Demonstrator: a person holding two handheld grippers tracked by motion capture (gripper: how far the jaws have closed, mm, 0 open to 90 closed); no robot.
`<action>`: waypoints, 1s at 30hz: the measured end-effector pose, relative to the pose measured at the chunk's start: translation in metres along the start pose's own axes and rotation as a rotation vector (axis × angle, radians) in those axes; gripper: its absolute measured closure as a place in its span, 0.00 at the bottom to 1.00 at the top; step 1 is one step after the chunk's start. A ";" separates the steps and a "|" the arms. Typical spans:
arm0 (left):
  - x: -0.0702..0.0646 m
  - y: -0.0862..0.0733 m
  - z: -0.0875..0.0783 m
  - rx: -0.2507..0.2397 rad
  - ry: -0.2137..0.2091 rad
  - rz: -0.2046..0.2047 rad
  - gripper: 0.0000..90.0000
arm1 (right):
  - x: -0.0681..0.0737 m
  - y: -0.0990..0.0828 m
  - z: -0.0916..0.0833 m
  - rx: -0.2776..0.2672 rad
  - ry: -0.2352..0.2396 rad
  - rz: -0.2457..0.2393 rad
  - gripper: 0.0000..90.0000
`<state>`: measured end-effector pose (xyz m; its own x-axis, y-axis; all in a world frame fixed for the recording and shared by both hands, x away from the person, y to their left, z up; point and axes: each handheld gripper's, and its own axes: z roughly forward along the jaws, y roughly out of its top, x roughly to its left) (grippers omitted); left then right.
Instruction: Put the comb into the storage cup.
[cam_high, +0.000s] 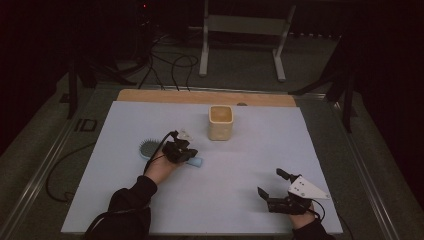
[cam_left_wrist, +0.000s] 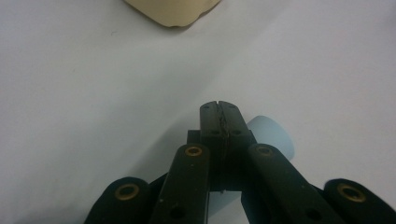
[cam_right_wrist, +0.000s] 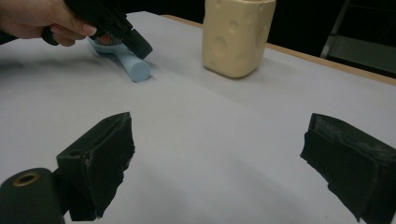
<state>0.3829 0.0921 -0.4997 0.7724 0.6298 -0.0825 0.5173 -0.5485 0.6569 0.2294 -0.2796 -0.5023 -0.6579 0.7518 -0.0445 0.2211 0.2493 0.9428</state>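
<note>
- The left hand-held gripper (cam_high: 186, 152) is seen at the worktop's (cam_high: 250, 200) centre-left, its jaws closed together over the handle of the blue brush (cam_left_wrist: 273, 135); whether the handle is actually pinched cannot be told.
- The brush lies flat, at 8 o'clock from the cream cup (cam_high: 220, 121).
- The right hand-held gripper (cam_high: 272, 184) is held wide open and empty at 5 o'clock.
</note>
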 end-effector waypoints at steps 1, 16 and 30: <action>0.001 0.001 0.001 0.012 -0.004 -0.002 1.00 | 0.000 0.000 0.000 0.000 0.000 0.000 0.09; -0.005 0.003 0.002 0.117 -0.038 0.015 1.00 | -0.001 0.000 -0.001 -0.005 -0.001 0.002 0.09; -0.017 -0.018 -0.015 0.204 -0.065 0.061 1.00 | 0.000 0.001 -0.001 -0.003 -0.005 0.001 0.09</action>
<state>0.3546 0.0993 -0.4986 0.8232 0.5588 -0.1002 0.5279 -0.6886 0.4971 0.2291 -0.2803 -0.5010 -0.6541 0.7550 -0.0452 0.2193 0.2465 0.9440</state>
